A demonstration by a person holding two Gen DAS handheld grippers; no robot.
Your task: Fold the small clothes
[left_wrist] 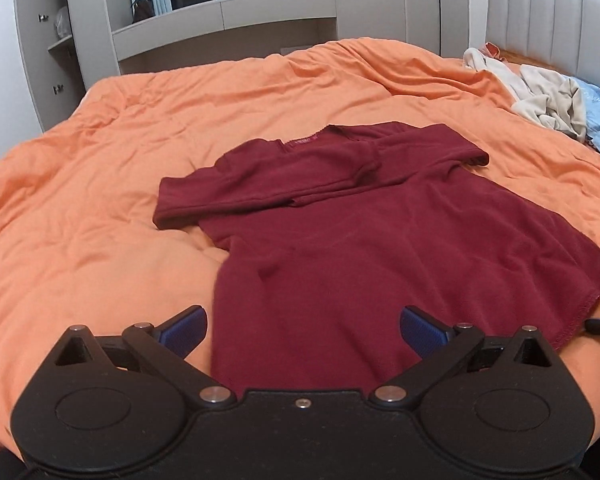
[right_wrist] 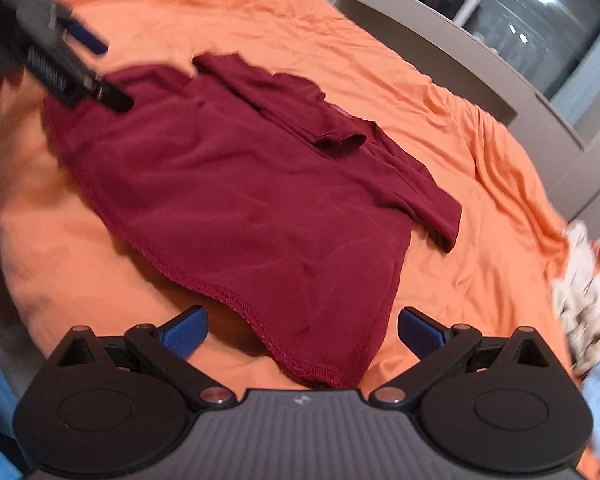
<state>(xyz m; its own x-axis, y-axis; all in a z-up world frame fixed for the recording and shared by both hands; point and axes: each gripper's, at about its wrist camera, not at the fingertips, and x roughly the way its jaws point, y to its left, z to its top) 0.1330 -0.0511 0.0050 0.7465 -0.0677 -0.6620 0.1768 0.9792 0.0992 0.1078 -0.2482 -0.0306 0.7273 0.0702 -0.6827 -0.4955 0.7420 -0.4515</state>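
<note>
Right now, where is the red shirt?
The red shirt lies flat on the orange bedspread, mid-bed in both views, left of the pale clothes pile.

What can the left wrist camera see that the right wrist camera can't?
Only the left wrist view shows the padded headboard, the red neck label on the shirt, and the shelves with a dark bag.

Only the right wrist view shows the left gripper from outside, hanging over the shirt's far edge, and the stitched hem up close.

Both show the dark red shirt lying on the orange duvet, one sleeve folded across its chest, a pile of pale clothes, the window, and each camera's own jaws wide open, like the right gripper.
</note>
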